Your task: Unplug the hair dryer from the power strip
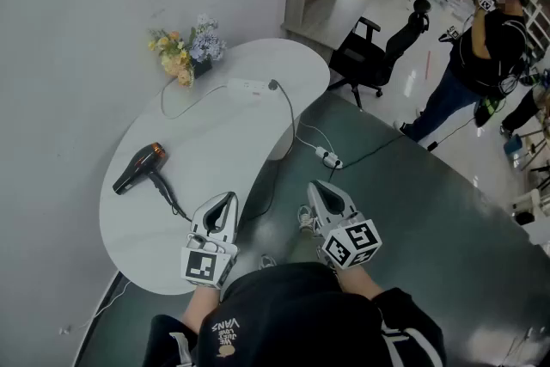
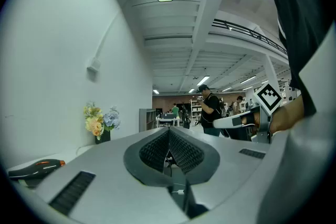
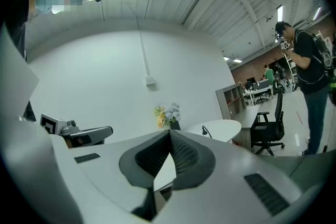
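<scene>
Black top (image 1: pixel 288 314), white-striped sleeve (image 1: pixel 406 333), pale grey left gripper (image 1: pixel 226 197), right gripper (image 1: pixel 319 186), black-and-white marker cubes (image 1: pixel 353 243)

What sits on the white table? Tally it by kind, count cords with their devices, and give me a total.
hair dryer: 1
power strip: 1
flower bouquet: 1
Total: 3
</scene>
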Tool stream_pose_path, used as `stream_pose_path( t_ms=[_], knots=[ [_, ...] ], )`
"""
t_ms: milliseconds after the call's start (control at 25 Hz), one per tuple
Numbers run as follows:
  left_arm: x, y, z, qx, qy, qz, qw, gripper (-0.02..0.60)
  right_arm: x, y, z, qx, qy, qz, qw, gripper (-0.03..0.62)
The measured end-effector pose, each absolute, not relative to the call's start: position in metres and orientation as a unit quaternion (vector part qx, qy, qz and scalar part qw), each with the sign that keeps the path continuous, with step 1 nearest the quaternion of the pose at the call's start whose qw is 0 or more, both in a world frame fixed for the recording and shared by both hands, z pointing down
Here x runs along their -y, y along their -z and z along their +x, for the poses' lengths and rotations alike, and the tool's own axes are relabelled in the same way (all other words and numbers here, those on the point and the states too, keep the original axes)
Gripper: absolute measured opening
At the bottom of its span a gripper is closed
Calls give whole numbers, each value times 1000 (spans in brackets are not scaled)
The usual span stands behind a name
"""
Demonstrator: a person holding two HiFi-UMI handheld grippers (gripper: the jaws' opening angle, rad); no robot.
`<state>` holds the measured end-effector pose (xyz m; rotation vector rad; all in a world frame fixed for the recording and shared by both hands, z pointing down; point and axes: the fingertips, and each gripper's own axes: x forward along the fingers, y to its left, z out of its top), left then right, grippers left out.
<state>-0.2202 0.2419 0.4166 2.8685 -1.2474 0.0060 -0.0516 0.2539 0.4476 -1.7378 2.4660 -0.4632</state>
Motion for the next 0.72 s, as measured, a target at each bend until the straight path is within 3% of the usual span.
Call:
stream_pose_path(
  t_ms=[360, 640, 720],
  knots=[
    [-242, -421, -221, 389, 0, 921, 13, 19, -249, -450, -54, -807, 162, -564, 69, 44],
    [-221, -436, -211, 393, -11, 919, 28, 41, -230, -461, -44, -800, 164, -575, 46, 50],
    [-213, -439, -204, 394, -16, 918, 35, 100, -221, -464, -37, -798, 170, -577, 43, 127]
  ],
)
